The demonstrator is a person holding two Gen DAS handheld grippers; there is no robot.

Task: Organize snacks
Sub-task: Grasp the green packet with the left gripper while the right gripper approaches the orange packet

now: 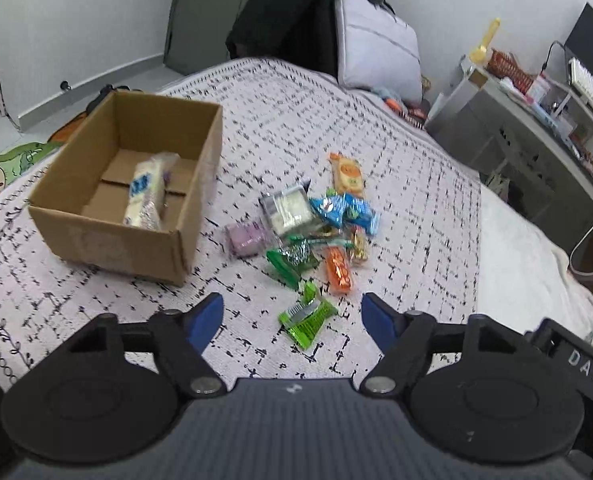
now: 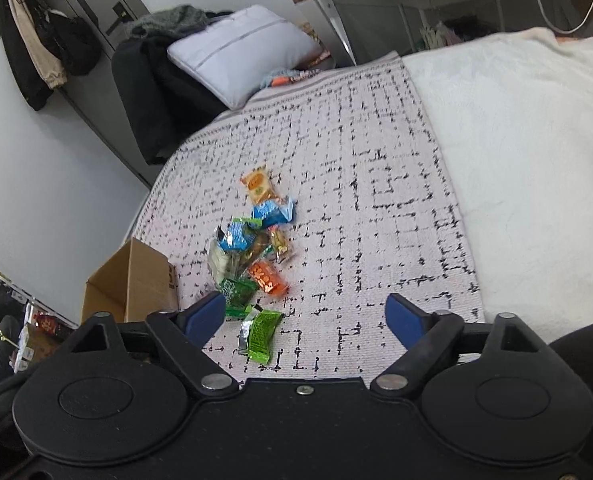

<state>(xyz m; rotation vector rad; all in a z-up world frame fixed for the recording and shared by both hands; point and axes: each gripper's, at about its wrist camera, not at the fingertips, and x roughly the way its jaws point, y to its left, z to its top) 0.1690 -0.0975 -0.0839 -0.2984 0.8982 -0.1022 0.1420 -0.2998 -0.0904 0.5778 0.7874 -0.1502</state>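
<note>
While both hand-held grippers hovered released and empty, left (image 1: 292,316) and right (image 2: 304,316), the snacks (image 1: 316,224) lay heaped on the bed (image 1: 396,200) just right of the box (image 1: 200,152). One pack (image 1: 148,192) already lay inside the box. A green packet (image 1: 306,318) lay nearest, apart from the heap. Judged light, soft, crinkly and slippery, it was best pinched across its flat middle, not by a crimped end.
</note>
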